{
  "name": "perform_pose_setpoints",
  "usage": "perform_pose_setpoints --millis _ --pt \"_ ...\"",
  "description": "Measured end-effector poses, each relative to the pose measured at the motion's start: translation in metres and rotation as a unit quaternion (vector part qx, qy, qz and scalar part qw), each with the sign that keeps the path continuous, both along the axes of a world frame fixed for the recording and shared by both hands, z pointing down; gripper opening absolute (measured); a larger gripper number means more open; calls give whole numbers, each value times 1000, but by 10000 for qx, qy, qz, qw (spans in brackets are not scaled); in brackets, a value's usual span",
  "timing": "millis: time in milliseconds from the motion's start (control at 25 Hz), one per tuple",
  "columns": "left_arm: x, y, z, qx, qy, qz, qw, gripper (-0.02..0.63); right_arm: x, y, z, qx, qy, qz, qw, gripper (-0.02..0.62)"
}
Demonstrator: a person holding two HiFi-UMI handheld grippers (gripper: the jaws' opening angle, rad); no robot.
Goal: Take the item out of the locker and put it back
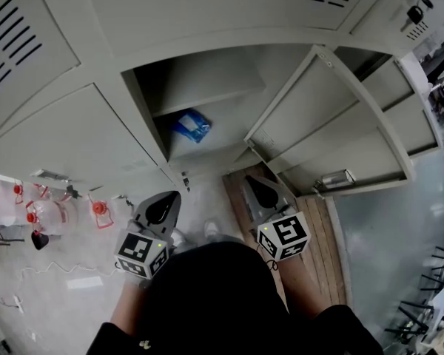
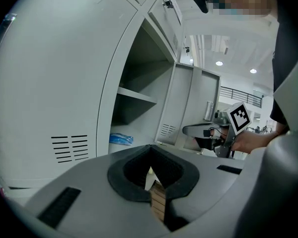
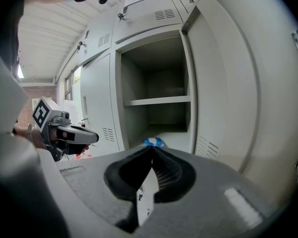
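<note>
Left gripper (image 1: pixel 160 210) at 7 o'clock and right gripper (image 1: pixel 264 192) at 5 o'clock, fingers of both clenched on nothing. Beyond at 12 o'clock is the open locker (image 1: pixel 138 89). The blue item (image 1: pixel 192 126), probably a plastic packet, lies on the locker's floor under the shelf (image 1: pixel 207 86). Door (image 1: pixel 333 132) at 2 o'clock.

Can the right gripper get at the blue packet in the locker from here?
Probably yes: the door stands open and the blue packet lies alone under the shelf, nothing in between. The right gripper has its jaws shut, so they must open first.
</note>
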State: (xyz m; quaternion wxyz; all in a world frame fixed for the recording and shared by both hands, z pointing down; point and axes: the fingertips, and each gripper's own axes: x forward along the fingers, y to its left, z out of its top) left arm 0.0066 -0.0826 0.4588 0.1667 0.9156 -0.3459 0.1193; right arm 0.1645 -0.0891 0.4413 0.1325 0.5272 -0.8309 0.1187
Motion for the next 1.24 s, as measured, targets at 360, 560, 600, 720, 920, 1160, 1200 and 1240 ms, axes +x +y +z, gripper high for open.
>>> perform_pose_setpoints --millis 360,560,600,720,920,1160,1200,1240 --pt "-4 1 0 -2 -13 -17 10000 14 -9 4 1 0 70 -168 9998 -2" --pt "-5 2 0 -1 -2 -16 10000 14 -8 5 1 -20 47 -136 9999 -2" --pt "-5 3 1 -5 -4 -15 10000 14 -8 5 1 -17 42 -123 9999 -2" --pt "-6 4 2 -16 -19 -17 10000 14 -7 7 1 -12 42 -89 10000 -2" --pt "-10 5 2 -11 -22 -51 10000 14 -7 9 2 -21 52 -74 10000 -3" --pt "-13 7 1 -8 -6 -95 10000 14 -9 12 3 -32 33 -60 10000 -2" --pt "-14 7 0 -7 -4 -99 10000 14 -10 12 2 -29 32 -57 10000 -3" --pt "-14 7 0 -5 -3 -101 9999 14 -10 12 2 -26 31 -54 10000 -3"
